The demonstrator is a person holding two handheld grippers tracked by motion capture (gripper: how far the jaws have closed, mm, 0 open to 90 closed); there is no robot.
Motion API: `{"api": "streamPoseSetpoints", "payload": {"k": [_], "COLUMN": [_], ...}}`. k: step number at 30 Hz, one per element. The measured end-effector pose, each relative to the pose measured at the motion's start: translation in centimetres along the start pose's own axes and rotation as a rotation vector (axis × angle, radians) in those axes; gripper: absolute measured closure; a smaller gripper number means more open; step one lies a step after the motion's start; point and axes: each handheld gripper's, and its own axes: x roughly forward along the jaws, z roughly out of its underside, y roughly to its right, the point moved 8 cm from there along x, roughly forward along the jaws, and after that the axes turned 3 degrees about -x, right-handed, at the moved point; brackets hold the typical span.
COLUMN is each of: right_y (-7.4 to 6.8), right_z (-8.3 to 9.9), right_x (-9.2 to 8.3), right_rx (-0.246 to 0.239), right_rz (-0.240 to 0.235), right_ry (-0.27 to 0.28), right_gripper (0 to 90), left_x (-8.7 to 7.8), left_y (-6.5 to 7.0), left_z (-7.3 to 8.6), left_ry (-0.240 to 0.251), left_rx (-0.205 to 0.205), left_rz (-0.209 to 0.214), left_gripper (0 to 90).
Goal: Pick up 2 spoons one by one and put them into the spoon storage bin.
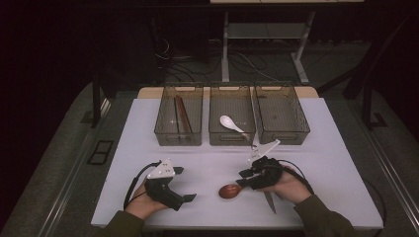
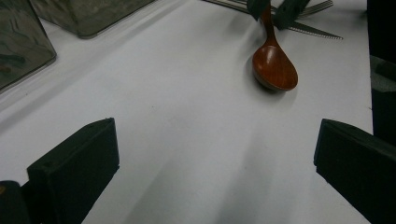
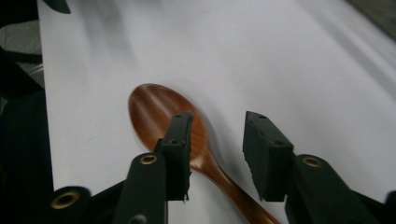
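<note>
Parted jaws on the right gripper (image 3: 217, 158) straddle the handle of a brown wooden spoon (image 3: 161, 114) without pressing on it — one jaw sits over the neck, the other stands off to the side with bare table showing between. That spoon (image 1: 230, 190) lies flat on the white table (image 1: 316, 148), its bowl pointing toward the left gripper (image 1: 182, 183) and its handle running under the right one. Just behind the spoon's handle, under the right hand (image 1: 286, 187), lie a knife (image 1: 269, 201) and a fork (image 2: 313, 7). Well away on the spoon's other side, the left gripper rests with its jaws spread wide, nothing between them. Beyond the spoon stand three clear bins in a row — the left bin (image 1: 179, 116) holds brown chopsticks (image 1: 182, 113), the middle bin (image 1: 232, 116) a white spoon (image 1: 231, 123).
</note>
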Motion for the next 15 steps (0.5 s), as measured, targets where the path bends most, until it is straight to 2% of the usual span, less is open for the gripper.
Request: {"api": "streamPoseSetpoints", "payload": {"k": [2,3,6,9,12,15], "right_y": [-0.6,-0.5,-1.0,-1.2,-1.6,-1.9], "right_z": [-0.1,-0.1,-0.1,0.2,0.5,0.6], "right_x": [0.8,1.1,1.8,2.4,2.7,2.7], "right_rx": [-0.017,-0.051,-0.086,-0.14,-0.169,-0.197], "right_rz": [-0.014,-0.01,-0.024,-0.015,-0.011,-0.019], "right_ry": [-0.018,-0.031,-0.044,-0.071,-0.092,-0.094], "right_gripper": [58.3,57.8,54.5,51.9,51.7,57.3], "left_x": [0.0,0.0,0.0,0.0,0.0,0.0], "left_y": [0.0,0.0,0.0,0.0,0.0,0.0], "left_z": [0.0,0.0,0.0,0.0,0.0,0.0], "left_ry": [-0.003,-0.003,0.0,0.0,0.0,0.0], "left_rx": [0.004,0.005,-0.001,0.0,0.001,0.0], "left_rz": [0.0,0.0,0.0,0.001,0.001,0.0], "left_gripper": [0.0,0.0,0.0,0.0,0.0,0.0]}}
